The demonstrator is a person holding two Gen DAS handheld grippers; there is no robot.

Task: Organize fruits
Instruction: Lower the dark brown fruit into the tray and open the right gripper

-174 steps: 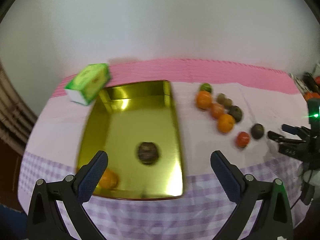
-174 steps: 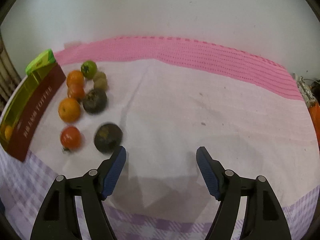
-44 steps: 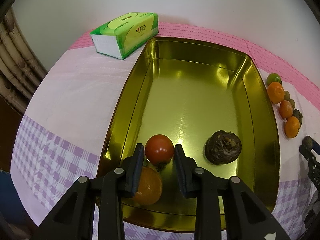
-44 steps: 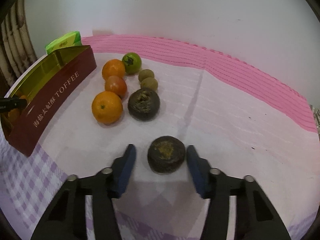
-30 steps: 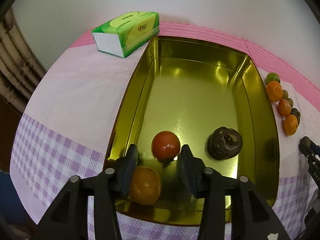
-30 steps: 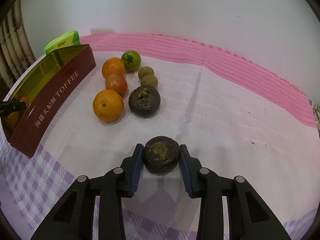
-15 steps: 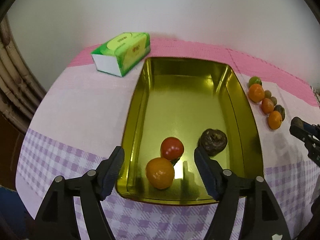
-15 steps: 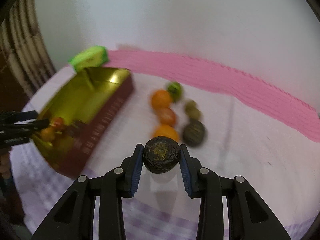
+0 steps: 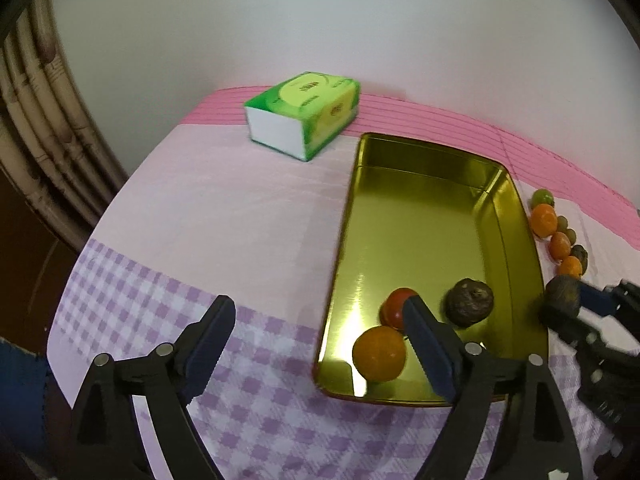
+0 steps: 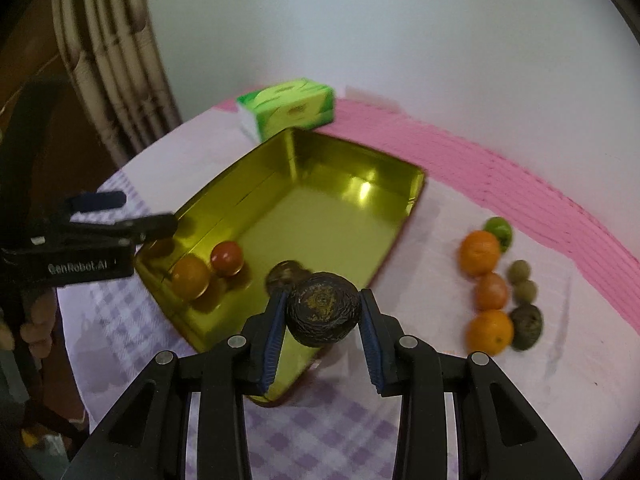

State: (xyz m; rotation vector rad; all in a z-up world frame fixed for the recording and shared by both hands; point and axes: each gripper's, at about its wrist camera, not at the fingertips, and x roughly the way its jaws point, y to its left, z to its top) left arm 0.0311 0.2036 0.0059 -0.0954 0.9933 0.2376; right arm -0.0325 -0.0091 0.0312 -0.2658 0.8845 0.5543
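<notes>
Three fruits in gold tin (image 10: 352, 184): orange (image 10: 190, 277), tomato (image 10: 227, 257), dark fruit (image 9: 469, 302). My right tongs (image 10: 322, 322) clamp fourth, dark round fruit (image 10: 323, 309), over tin's near edge. Left tongs (image 9: 318, 338) just opened wide, empty. Seven fruits left on counter (image 10: 440, 240).

Both wrist views look steeply down, sharing the gold tray (image 9: 436, 168) (image 10: 348, 152).

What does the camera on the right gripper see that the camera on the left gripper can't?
Only the right wrist view shows the dark fruit up close, pinched in the right gripper, and fingers of a hand. Only the left wrist view shows the left gripper open and empty from behind; its jaws have just been opening. Both show the gold tin holding an orange, a tomato and a brown fruit, plus the green tissue box.
</notes>
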